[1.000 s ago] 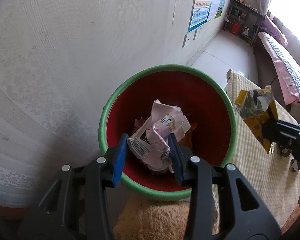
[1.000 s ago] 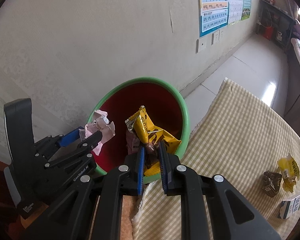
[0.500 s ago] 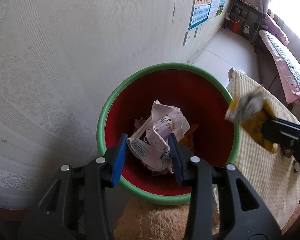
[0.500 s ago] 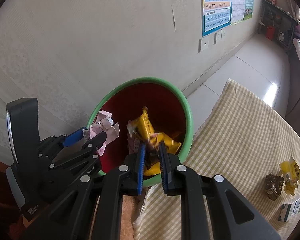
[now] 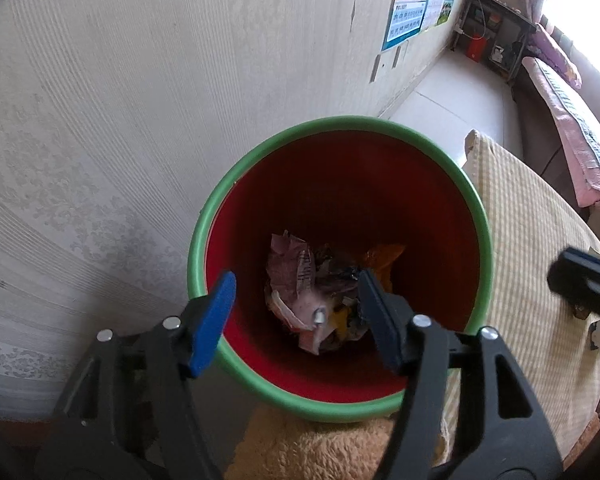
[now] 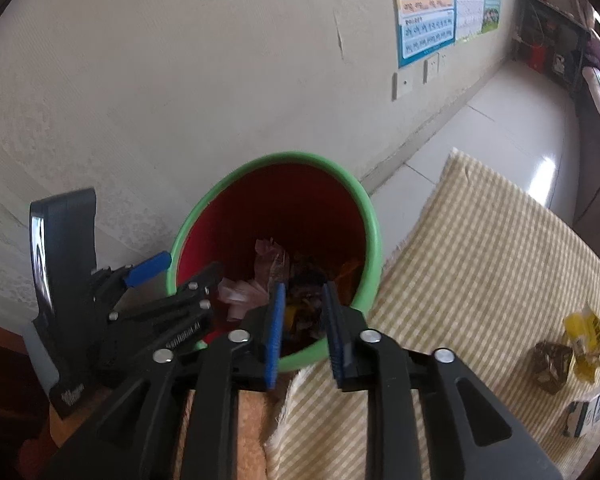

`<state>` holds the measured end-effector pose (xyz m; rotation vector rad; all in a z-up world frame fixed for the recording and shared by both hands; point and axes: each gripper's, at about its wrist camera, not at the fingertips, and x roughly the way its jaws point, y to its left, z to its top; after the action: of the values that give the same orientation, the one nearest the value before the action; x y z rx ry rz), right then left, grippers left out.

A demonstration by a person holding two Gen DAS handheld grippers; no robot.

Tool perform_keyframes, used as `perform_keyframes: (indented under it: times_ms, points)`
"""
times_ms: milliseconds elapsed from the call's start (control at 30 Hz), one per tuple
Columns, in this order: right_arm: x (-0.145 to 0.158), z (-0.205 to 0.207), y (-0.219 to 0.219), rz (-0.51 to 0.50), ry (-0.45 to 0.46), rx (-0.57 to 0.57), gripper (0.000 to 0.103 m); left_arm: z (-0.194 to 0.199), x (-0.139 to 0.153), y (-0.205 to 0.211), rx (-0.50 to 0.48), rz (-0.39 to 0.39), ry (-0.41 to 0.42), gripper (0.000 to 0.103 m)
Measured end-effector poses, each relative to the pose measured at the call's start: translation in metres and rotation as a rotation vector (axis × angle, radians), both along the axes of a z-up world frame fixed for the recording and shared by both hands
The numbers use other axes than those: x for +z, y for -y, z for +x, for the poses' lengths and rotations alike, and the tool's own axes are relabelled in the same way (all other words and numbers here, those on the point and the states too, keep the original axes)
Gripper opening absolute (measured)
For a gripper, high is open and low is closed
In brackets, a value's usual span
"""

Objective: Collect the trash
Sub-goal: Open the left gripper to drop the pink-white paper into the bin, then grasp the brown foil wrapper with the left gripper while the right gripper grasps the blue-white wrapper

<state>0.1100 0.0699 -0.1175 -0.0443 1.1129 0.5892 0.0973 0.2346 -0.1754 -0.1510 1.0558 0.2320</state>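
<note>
Between my left gripper's [image 5: 296, 312] blue pads nothing was caught: the jaws were opening, and the pink crumpled wrapper [image 5: 296, 280] lay below them on the floor of the red bin [image 5: 340, 128], low in the middle of the frame. My right gripper [image 6: 302, 332] hung over the near rim in the lower centre of its view, its jaws also opening with a narrow gap, nothing pinched; the yellow wrapper [image 6: 350, 270] sat loose among the dark scraps in the bin. I judged this to be the release step, with both pieces dropped in.

Out on the checked cloth [image 6: 480, 260], at the right edge of the right view, more trash waited: a yellow packet [image 6: 586, 332], a dark crumpled wrapper [image 6: 550, 362] touching it, and a small carton [image 6: 588, 410] just beside them, toward the lower corner. Next I would need to lift both grippers clear of the rim, swing right to that cluster, and spread the jaws wider before closing on a piece.
</note>
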Motion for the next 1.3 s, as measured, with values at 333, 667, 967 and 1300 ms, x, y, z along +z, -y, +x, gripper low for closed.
perform_keyframes:
  times_ms: [333,667,967,1300]
  points:
    - [0.019,-0.023,0.032,0.018,0.057,-0.005,0.034,-0.008,0.014,0.013,-0.005,0.007,0.030,0.061]
    - [0.012,-0.080,0.150,-0.011,0.023,-0.134,0.050,-0.046,0.041,0.062,-0.075,-0.025,0.087,0.061]
    - [-0.036,-0.161,0.252,-0.079,-0.170,-0.326,0.051,-0.054,0.039,0.120,-0.150,-0.054,0.066,0.061]
    - [-0.076,-0.220,0.255,-0.069,-0.339,-0.269,0.051,-0.051,0.039,0.180,-0.256,-0.038,0.054,0.061]
